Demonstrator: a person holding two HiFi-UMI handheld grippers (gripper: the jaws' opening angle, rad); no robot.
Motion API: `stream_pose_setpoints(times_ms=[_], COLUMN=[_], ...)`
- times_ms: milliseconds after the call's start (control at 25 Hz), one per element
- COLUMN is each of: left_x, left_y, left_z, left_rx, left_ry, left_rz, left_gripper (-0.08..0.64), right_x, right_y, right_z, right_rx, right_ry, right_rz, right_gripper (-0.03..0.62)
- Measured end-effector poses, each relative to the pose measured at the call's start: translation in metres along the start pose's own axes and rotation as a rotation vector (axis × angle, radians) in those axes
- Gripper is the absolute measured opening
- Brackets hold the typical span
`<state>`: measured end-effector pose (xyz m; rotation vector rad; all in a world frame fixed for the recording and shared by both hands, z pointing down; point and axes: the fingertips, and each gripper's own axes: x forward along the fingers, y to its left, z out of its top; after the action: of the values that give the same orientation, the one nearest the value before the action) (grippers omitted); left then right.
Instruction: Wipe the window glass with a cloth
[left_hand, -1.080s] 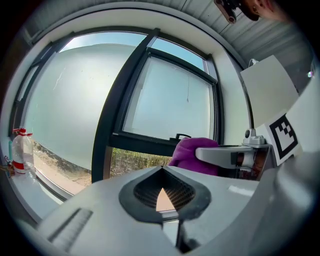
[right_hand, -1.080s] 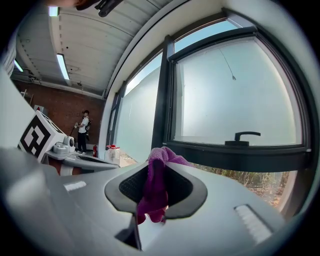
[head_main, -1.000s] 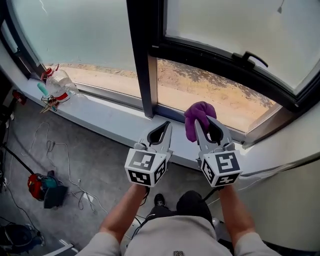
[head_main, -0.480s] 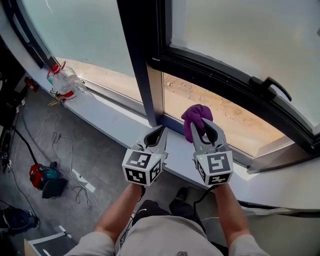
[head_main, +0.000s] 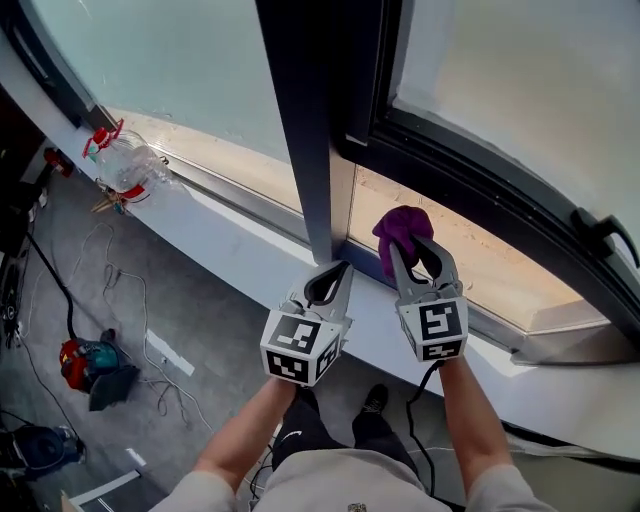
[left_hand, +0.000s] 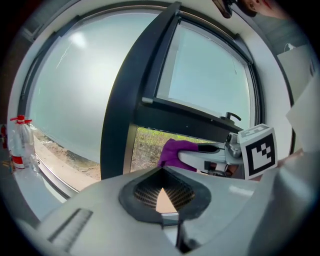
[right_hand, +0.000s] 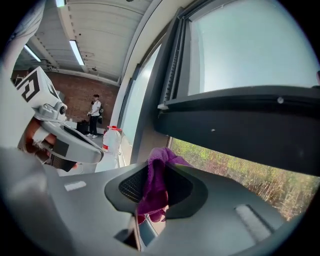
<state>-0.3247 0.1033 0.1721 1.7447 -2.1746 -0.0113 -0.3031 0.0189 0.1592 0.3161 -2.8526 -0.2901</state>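
The right gripper (head_main: 416, 250) has its jaws closed on a purple cloth (head_main: 403, 228), which is bunched and pokes out past the jaw tips as a rounded wad. It hovers above the window sill (head_main: 250, 252), just right of the dark mullion (head_main: 310, 120). It is close to the lower pane (head_main: 490, 265), the clear glass under the dark transom (head_main: 480, 185) through which sandy ground shows. The head view does not settle whether the cloth touches that glass; the right gripper view suggests a small gap. The left gripper (head_main: 338, 272) sits beside it, jaws together with nothing between them, tips over the sill at the foot of the mullion.

The step in hand, as I judge it, is bringing the cloth onto the glass to begin wiping.

- **Contact:** Lead with the protruding wad, so that cloth and not the hard jaw tips meets the pane. Tilt the gripper so more of the wad lies flat.
- **Pressure:** Only a fold is pinched, so press lightly or the cloth may be dragged out of the jaws.
- **Strokes:** Work in overlapping side-to-side passes from the mullion outward, stopping short of the transom and the bottom frame.
- **Upper pane:** The frosted upper pane (head_main: 520, 80) would need a higher reach, steering round the window handle (head_main: 603, 235).
- **Clearance:** The idle left gripper is best held off the glass. The plastic bottle (head_main: 125, 160) stands well apart on the sill.
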Motion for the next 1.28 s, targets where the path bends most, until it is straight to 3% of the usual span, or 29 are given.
stream_pose_setpoints(times_ms=[160, 520, 760, 960, 1280], left_x=[0.011, 0.038, 0.063, 0.077, 0.087], left_y=[0.033, 0.076, 0.077, 0.073, 0.087], left_z=[-0.003, -0.007, -0.014, -0.022, -0.059], left_rx=[-0.012, 0.080, 0.058, 0.044, 0.028], left_ry=[0.029, 0.031, -0.019, -0.049, -0.027], left_rz=[-0.071, -0.202, -0.197, -0.180, -0.154], left_gripper=[0.000, 0.000, 0.000, 0.000, 0.000], right_x=[0.050, 0.142, 0.155, 0.149, 0.158], right_y=[0.007, -0.007, -0.018, -0.026, -0.024], right_z=[0.007, 0.010, 0.011, 0.012, -0.001], right_rx=[-0.050, -0.041, -0.114, -0.108, -0.147], right_ry=[-0.017, -0.178, -0.233, -0.258, -0.258], right_rz=[-0.045, -0.165, -0.188, -0.195, -0.164], right_gripper=[0.107, 0.106, 0.105, 0.103, 0.101])
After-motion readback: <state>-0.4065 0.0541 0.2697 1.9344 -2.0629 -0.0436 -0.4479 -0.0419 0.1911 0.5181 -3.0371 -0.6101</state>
